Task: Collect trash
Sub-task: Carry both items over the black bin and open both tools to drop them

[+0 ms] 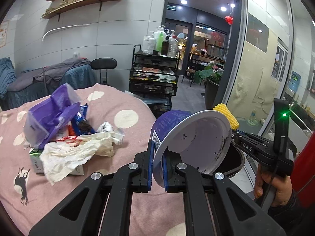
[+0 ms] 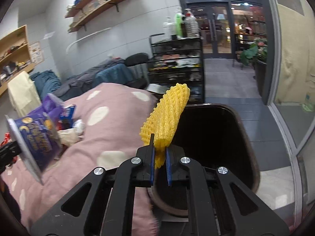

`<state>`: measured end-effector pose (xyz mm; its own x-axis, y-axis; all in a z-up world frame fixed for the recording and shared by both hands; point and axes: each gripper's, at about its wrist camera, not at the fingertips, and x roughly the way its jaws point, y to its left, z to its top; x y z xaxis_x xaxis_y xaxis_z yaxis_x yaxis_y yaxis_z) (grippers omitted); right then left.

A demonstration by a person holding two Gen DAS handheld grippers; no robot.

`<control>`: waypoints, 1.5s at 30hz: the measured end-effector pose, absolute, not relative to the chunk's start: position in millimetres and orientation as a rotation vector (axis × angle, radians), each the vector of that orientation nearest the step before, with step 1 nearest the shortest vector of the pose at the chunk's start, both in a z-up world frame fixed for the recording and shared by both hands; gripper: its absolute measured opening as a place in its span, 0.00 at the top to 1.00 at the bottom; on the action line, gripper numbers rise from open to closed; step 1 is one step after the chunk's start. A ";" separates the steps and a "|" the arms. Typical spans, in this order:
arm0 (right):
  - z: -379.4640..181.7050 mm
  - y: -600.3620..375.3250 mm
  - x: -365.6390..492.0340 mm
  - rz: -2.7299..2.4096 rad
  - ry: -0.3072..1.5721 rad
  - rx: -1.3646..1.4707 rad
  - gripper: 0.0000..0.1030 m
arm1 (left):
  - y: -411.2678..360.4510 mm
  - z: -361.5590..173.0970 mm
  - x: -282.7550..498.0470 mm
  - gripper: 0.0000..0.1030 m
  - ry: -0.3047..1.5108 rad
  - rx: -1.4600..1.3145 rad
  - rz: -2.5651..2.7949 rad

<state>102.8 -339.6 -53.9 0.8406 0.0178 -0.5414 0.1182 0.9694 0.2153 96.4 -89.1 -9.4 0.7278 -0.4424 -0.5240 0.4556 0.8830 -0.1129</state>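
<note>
My left gripper (image 1: 157,164) is shut on the rim of a purple paper bowl (image 1: 189,137), tilted with its white inside facing me, held beside the dark trash bin (image 1: 236,157). The bowl also shows in the right wrist view (image 2: 37,135). My right gripper (image 2: 159,157) is shut on a yellow foam net (image 2: 167,118) and holds it over the open black bin (image 2: 212,137); the net also shows in the left wrist view (image 1: 228,116). A trash pile lies on the pink dotted bedspread (image 1: 122,106): a purple bag (image 1: 57,110), a blue cookie wrapper (image 1: 82,123), crumpled paper (image 1: 78,151).
A black cart (image 1: 155,74) with bottles stands beyond the bed. A glass wall (image 1: 263,63) runs on the right. A chair (image 1: 104,63) and a couch with blue and grey cloths (image 1: 39,78) stand at the back left. The bin stands on the floor against the bed's edge.
</note>
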 end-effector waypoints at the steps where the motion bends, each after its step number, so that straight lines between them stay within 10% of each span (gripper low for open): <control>1: -57.7 -346.4 106.0 -0.080 0.582 0.244 0.90 | -93.3 -9.6 97.4 0.92 0.575 0.025 -0.505; 16: -138.6 -401.2 149.8 -0.239 0.794 0.308 0.89 | -138.3 -20.4 120.6 0.92 0.652 0.052 -0.602; 18: -144.3 -401.6 148.3 -0.238 0.811 0.328 0.83 | -144.4 -21.6 121.8 0.92 0.658 0.063 -0.607; 20: -147.3 -403.0 143.9 -0.235 0.808 0.348 0.37 | -151.7 -21.7 124.3 0.92 0.665 0.072 -0.616; 21: -146.1 -403.4 140.4 -0.243 0.795 0.356 0.31 | -154.9 -21.4 125.8 0.92 0.670 0.074 -0.623; 45: -63.0 -448.6 57.3 -0.474 0.452 0.455 0.12 | -263.0 -59.2 176.3 0.92 0.870 0.222 -0.719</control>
